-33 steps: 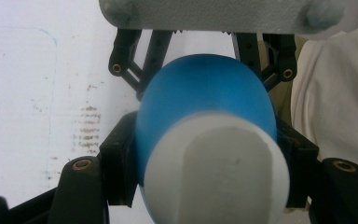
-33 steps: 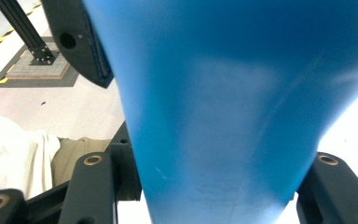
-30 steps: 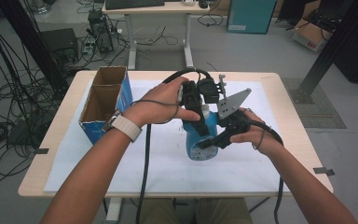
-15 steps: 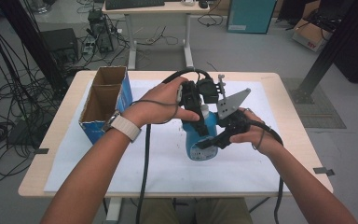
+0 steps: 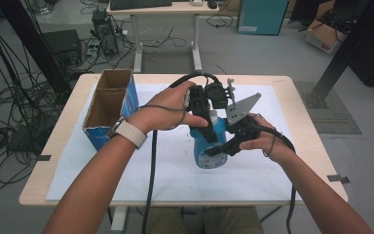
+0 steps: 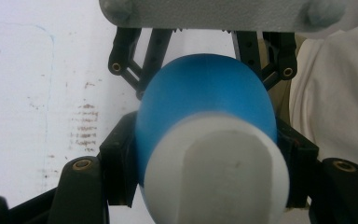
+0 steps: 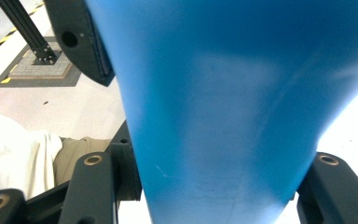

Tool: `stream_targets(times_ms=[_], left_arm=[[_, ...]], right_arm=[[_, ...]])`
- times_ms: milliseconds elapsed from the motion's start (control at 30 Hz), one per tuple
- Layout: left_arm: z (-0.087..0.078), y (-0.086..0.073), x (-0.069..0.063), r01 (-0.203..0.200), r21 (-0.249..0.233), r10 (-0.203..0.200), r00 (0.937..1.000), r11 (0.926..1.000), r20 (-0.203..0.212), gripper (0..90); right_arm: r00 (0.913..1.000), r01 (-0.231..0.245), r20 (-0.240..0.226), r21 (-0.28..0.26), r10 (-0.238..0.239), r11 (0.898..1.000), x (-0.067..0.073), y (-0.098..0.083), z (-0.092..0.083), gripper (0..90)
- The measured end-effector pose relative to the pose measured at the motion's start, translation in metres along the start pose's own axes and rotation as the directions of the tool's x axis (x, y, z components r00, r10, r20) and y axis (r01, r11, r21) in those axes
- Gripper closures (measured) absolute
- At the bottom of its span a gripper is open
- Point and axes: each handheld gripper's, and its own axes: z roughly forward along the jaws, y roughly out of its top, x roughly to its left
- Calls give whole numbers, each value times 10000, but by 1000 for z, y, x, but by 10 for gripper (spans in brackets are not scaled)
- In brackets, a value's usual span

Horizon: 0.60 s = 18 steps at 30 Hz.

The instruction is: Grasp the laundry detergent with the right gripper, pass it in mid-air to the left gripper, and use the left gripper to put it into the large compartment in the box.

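A blue bottle (image 5: 210, 146) with a white cap (image 6: 216, 172) is held above the table (image 5: 292, 97), clamped by the left hand-held gripper (image 5: 205, 127) and the right hand-held gripper (image 5: 219, 148).

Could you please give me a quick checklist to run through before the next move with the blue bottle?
1. Left gripper clamped on the blue bottle near its white cap: ok.
2. Right gripper clamped on the bottle's body: ok.
3. Cap seated on the bottle: ok; whether it is screwed tight: cannot tell.
4. Bottle upright above the white mat: ok.
5. Cardboard box standing apart from the bottle: ok.
6. Cables free of the bottle: ok in the high view.
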Motion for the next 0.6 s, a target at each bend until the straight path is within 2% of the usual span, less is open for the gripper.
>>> stream_targets(times_ms=[267, 433, 600], left_arm=[[-1, 1, -2, -12, 41, 12, 10000, 10000, -31, 376], [-2, 1, -3, -111, 122, 113, 9999, 9999, -101, 376], [0, 1, -3, -89, 256, 90, 10000, 9996, -19, 376]], right_arm=[[10000, 11, -34, -95, -11, 10000, 1, 0, 1, 433], [9998, 200, 23, -172, -200, 9997, 2, 0, 1, 433], [9999, 135, -11, -303, -136, 9995, 2, -2, 4, 431]])
